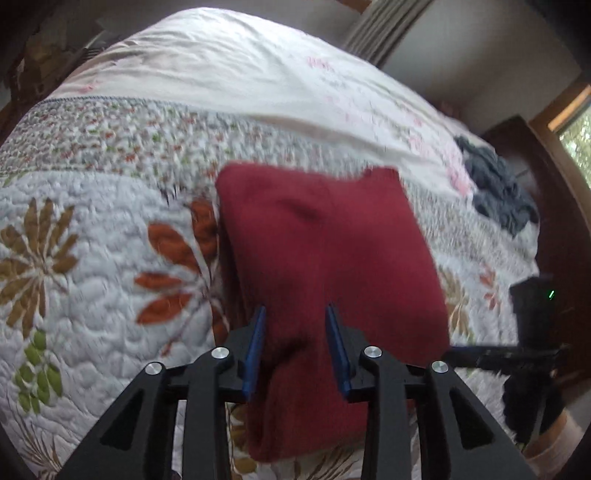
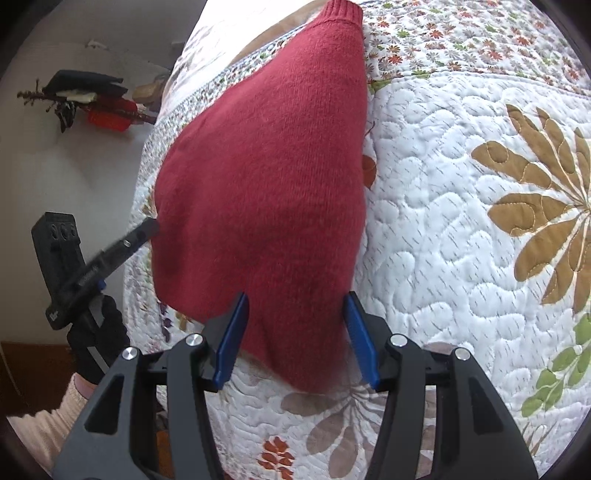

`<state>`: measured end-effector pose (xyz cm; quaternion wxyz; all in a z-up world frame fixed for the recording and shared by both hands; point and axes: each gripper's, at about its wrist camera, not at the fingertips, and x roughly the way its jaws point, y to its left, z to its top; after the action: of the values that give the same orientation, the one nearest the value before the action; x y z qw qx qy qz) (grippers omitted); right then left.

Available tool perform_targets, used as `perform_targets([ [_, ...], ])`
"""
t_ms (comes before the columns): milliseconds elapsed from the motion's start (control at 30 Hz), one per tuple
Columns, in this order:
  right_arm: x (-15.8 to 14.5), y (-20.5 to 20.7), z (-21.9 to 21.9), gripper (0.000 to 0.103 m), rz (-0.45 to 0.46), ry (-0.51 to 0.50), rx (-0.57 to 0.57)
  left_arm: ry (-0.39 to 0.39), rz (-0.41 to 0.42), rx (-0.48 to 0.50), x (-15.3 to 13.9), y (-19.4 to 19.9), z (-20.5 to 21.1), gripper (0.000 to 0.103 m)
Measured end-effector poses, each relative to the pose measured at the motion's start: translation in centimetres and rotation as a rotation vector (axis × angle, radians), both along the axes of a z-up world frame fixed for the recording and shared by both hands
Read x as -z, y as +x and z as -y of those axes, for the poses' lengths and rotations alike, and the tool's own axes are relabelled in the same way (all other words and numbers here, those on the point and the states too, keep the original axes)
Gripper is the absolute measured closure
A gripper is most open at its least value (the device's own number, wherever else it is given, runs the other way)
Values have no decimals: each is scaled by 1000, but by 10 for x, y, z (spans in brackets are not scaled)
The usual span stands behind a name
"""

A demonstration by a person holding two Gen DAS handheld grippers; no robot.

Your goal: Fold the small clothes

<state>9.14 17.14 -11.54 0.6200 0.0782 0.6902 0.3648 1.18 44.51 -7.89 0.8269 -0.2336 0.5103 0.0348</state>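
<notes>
A dark red knit sweater lies folded on the quilted bed; the right wrist view shows its ribbed hem at the far end. My left gripper hangs over its near end, blue fingers apart, red knit showing between them. My right gripper stands open wider at another end of the sweater, whose corner reaches between its fingers. The left gripper, held by a black-gloved hand, touches the sweater's left edge. The right gripper's body shows at the left wrist view's right side.
The floral quilt covers the bed, with a cream sheet behind it. A dark grey garment lies crumpled near the bed's far right edge. Off the bed edge, black and red objects rest on a pale surface.
</notes>
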Motion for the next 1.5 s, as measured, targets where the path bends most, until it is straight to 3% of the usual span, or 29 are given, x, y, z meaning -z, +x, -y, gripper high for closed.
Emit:
perform_targets([
  [67,9,-2,-2,50,-10,-23,-8,-22,-29,-17,15,-1,-3,69],
  [200,24,-4,-3,49,-25,-48,-7,-80,-58,-40,31,-2,-14,55],
  [367,12,2,-5,46,-6,-24,-9,-144,-35,-43,12,-5,-24,55],
  [400,8,5,-4,46,0,-10,-5,-159,-19,-52,6,-5,-29,52],
  [467,2,12,1,45,-2,33,10,-179,-3,-74,3,-2,-38,38],
  [500,0,16,1,44,-5,51,18,-191,2,-89,3,1,-43,37],
  [567,-2,28,0,42,-6,73,31,-247,-7,-106,12,12,-57,37],
  [700,6,49,-13,34,-20,95,30,-451,-59,-117,50,33,-72,37],
  [867,22,66,-17,30,-58,135,38,-580,-62,-87,84,48,-72,32],
  [1033,50,80,-23,26,-128,198,41,-542,-49,13,87,64,-47,24],
  [1100,61,83,-28,27,-157,216,55,-510,-44,44,83,67,-36,26],
  [1167,62,83,-31,34,-161,220,71,-466,-47,47,79,68,-29,44],
  [1267,55,82,-25,50,-152,231,76,-490,-19,6,74,62,-28,60],
  [1500,3,68,10,56,-104,297,42,-509,73,-20,37,30,2,66],
])
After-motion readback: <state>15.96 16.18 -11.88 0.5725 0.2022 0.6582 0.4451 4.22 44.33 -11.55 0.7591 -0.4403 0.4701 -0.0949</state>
